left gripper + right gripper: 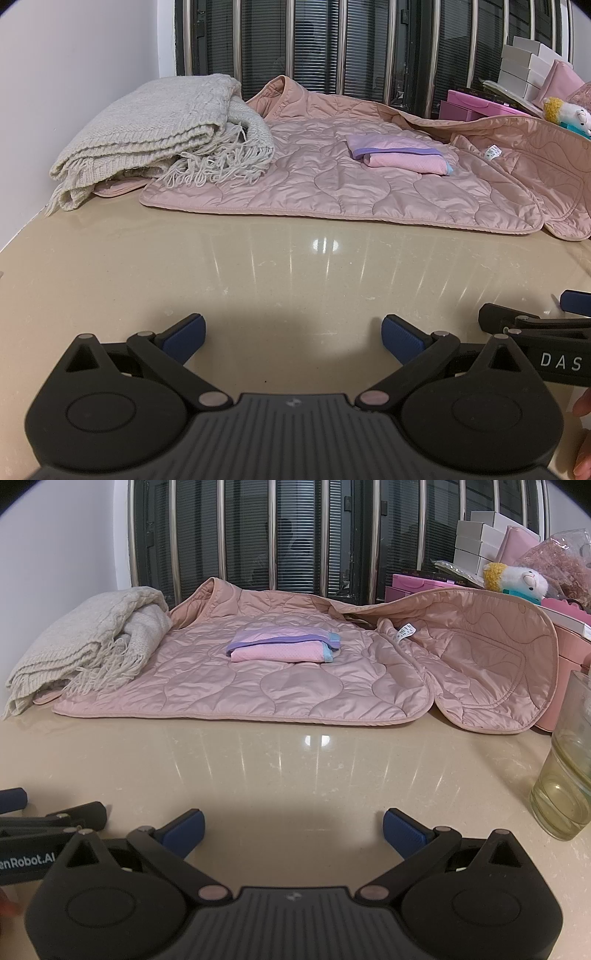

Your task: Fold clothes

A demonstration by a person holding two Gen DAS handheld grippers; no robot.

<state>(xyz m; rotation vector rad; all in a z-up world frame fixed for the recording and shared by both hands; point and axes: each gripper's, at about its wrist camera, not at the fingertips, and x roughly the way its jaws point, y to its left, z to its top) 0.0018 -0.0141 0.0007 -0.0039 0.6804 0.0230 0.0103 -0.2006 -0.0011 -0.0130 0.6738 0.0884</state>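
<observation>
Tongs (293, 829) agape; glass (565, 775) right-view only

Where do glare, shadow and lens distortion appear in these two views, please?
Left wrist view: bright glare on the countertop, shadow under the left gripper, window bars bowed. Right wrist view: similar glare, shadow beneath the right gripper, dark vignetted corners.

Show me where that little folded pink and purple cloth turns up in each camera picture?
Left wrist view: the folded cloth lies right of center, on the pink quilted jacket.
Right wrist view: folded cloth near center, on the same jacket.
Shared landmark: the grey knitted blanket, left of it.
</observation>
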